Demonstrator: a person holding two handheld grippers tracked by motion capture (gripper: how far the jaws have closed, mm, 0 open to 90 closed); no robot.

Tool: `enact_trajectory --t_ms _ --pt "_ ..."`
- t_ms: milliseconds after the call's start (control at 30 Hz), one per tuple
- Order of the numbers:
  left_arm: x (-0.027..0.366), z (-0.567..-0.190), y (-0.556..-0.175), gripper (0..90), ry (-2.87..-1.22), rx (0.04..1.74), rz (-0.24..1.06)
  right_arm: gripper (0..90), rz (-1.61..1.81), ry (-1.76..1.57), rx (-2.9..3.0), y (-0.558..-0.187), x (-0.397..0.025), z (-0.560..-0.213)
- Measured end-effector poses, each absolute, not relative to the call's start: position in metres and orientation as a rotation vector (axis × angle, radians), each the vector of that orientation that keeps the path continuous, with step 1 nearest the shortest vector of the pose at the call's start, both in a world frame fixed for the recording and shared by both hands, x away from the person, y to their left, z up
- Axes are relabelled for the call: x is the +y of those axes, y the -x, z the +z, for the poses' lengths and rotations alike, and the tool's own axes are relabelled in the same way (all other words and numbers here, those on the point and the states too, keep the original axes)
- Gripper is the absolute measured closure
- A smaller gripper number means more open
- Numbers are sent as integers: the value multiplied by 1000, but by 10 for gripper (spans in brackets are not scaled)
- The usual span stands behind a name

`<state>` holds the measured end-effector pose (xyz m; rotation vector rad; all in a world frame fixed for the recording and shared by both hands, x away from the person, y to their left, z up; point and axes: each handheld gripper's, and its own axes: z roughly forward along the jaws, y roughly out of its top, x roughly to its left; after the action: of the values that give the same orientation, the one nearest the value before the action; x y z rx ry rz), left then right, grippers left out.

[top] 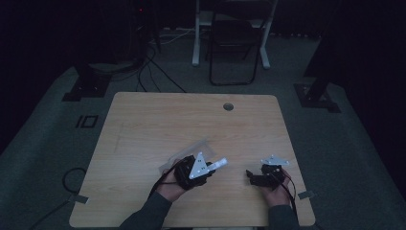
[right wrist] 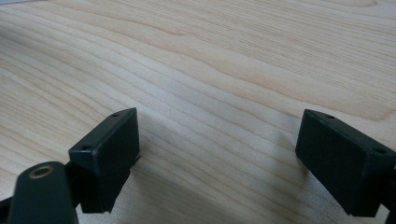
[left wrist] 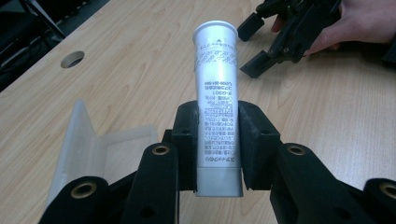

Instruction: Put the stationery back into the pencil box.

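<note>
The white tube bears small upside-down print, of which only "9-0001" reads with any confidence.

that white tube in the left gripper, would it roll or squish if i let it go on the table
The white tube looks round and smooth, so it would probably roll on the flat wooden table. The left hand-held gripper clamps it without visible denting, suggesting a fairly firm body. It looks slim and probably light.
</note>
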<state>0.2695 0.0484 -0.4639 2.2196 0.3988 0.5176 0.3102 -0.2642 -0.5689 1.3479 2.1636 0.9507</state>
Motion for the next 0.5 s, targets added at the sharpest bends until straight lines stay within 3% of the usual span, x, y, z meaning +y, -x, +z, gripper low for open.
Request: enact_trajectory --t_ms 500 --pt "54 -462 -273 709 -2214 419 532 134 951 -1347 2164 -310 -264 -569"
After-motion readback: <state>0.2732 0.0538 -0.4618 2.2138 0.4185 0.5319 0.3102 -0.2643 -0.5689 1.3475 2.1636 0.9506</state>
